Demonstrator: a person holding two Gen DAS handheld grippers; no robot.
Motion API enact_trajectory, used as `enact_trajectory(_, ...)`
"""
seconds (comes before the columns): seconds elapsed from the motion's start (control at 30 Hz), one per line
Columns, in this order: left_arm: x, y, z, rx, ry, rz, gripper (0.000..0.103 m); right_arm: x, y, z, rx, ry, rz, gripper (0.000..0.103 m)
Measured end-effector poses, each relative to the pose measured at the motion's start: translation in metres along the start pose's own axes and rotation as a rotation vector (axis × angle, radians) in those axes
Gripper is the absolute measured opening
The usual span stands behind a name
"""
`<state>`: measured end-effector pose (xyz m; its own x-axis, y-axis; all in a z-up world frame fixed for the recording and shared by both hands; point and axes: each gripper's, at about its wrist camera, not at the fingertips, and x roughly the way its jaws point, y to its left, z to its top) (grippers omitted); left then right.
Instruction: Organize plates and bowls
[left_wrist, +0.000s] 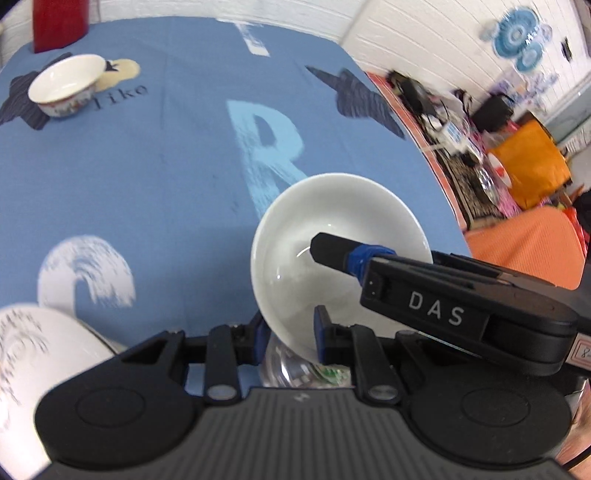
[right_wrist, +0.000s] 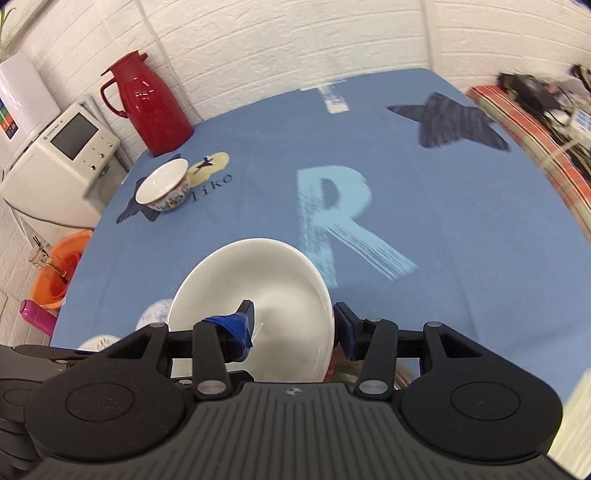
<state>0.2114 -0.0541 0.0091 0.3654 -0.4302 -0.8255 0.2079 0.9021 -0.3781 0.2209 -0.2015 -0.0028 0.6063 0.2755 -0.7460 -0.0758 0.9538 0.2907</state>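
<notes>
Tilting white plate (right_wrist: 255, 291), rim-gripped

**White dishes on a blue printed cloth**

Between the jaws sits a plain white plate (right_wrist: 255, 299). Beyond them, the blue tablecloth (right_wrist: 461, 229) bears a pale-blue "R" and dark stars. Far left: a white bowl (right_wrist: 164, 184) with a multicoloured outer band, and a glossy red jug (right_wrist: 147, 107).

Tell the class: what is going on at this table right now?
A person holds a tool in each hand. Both the left tool and right tool grip one white plate above the blue tablecloth. A patterned bowl sits apart by the red jug.
</notes>
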Motion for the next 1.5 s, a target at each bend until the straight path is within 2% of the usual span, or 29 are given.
enact_trajectory(0.17,0.018,-0.021,-0.032,0.055,0.049,0.023,0.015,-0.007,-0.02,-0.036,0.045,0.004,-0.016,0.034)
enact_trajectory(0.4,0.041,-0.021,-0.048,0.076,0.073,0.063,0.015,0.007,-0.038,-0.063,0.083,0.013,0.014,0.034)
enact_trajectory(0.53,0.038,-0.024,-0.051,0.104,0.037,0.069,0.018,0.01,-0.044,-0.069,0.087,0.0,0.034,0.034)
enact_trajectory(0.57,0.039,-0.024,-0.05,0.103,0.041,0.067,0.02,0.01,-0.044,-0.069,0.083,0.0,0.038,0.034)
enact_trajectory(0.63,0.039,-0.023,-0.05,0.105,0.04,0.05,0.043,0.009,-0.046,-0.068,0.094,0.003,0.046,0.034)
enact_trajectory(0.7,0.037,-0.023,-0.049,0.112,0.035,0.022,0.053,0.009,-0.048,-0.067,0.104,0.006,0.052,0.033)
enact_trajectory(0.9,0.025,-0.015,-0.04,0.093,0.076,-0.051,0.059,0.008,-0.058,-0.063,0.201,0.019,0.087,0.032)
enact_trajectory(1.0,0.021,-0.011,-0.037,0.1,0.106,-0.085,0.06,0.009,-0.055,-0.062,0.192,0.029,0.076,0.032)
enact_trajectory(1.13,0.019,-0.013,-0.037,0.122,0.117,-0.086,0.061,0.009,-0.052,-0.059,0.186,0.028,0.059,0.032)
enact_trajectory(1.23,0.015,-0.015,-0.039,0.16,0.103,-0.06,0.061,0.004,-0.051,-0.056,0.182,0.014,0.061,0.033)
enact_trajectory(1.37,0.005,-0.024,-0.046,0.243,0.028,0.056,0.062,-0.007,-0.053,-0.049,0.179,-0.02,0.06,0.033)
enact_trajectory(1.5,-0.007,-0.026,-0.051,0.266,-0.022,0.063,0.062,-0.012,-0.048,-0.044,0.149,-0.031,0.044,0.033)
